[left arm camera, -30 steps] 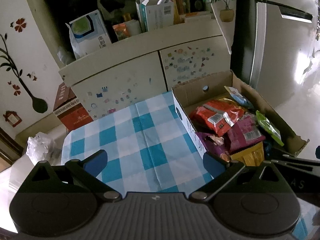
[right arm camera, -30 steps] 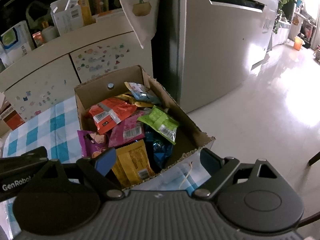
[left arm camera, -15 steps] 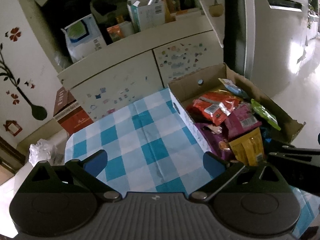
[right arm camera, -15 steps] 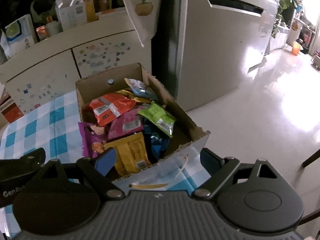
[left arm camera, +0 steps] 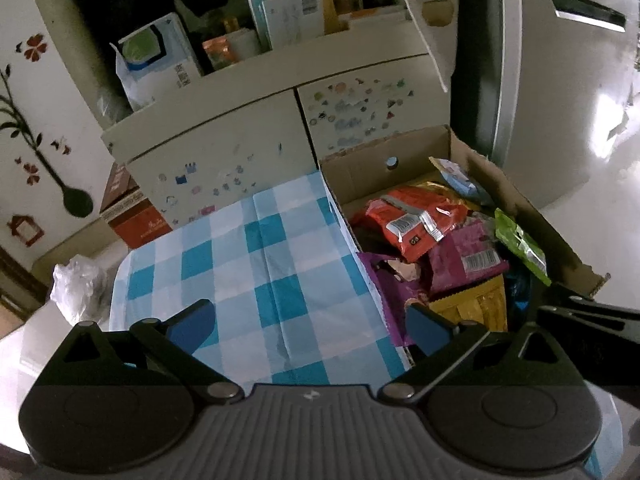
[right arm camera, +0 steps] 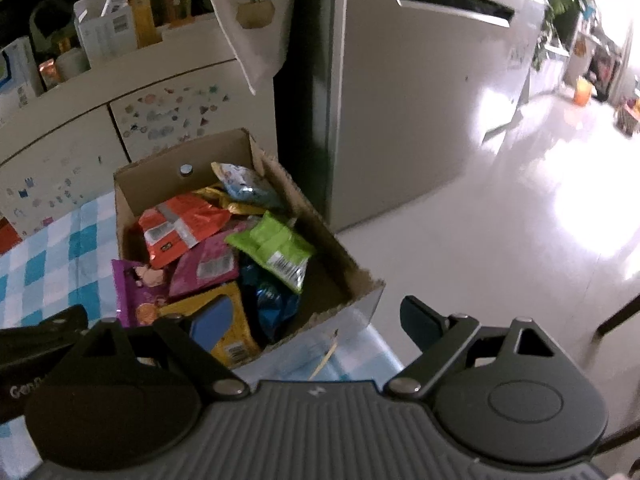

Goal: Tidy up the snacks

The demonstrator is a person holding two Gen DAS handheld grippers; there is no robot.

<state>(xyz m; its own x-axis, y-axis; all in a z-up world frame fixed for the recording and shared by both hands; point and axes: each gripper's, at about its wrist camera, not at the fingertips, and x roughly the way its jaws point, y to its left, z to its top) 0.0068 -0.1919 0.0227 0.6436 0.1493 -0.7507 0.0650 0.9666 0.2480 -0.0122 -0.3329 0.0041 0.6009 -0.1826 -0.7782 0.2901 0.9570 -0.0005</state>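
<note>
Snack packets (right arm camera: 208,248) lying heaped in a cardboard box (right arm camera: 336,256) on a blue checked cloth (left arm camera: 260,264).

Both grippers are hovering with fingers spread, pinching nothing; over the last second they have been drifting slightly, leaving the heap unchanged, so sorting is not advancing. Left gripper (left arm camera: 308,326) is facing bare cloth, right gripper (right arm camera: 316,322) the box. About eight packets are showing: one orange, one green, two purple, two yellow, two blue.

Table draped in a blue-and-white checked cloth (left arm camera: 256,264), bearing at its right edge an open cardboard box (right arm camera: 160,176) of snack packets, with a thin wooden stick (right arm camera: 326,354) lying just beside the box's near corner.
</note>
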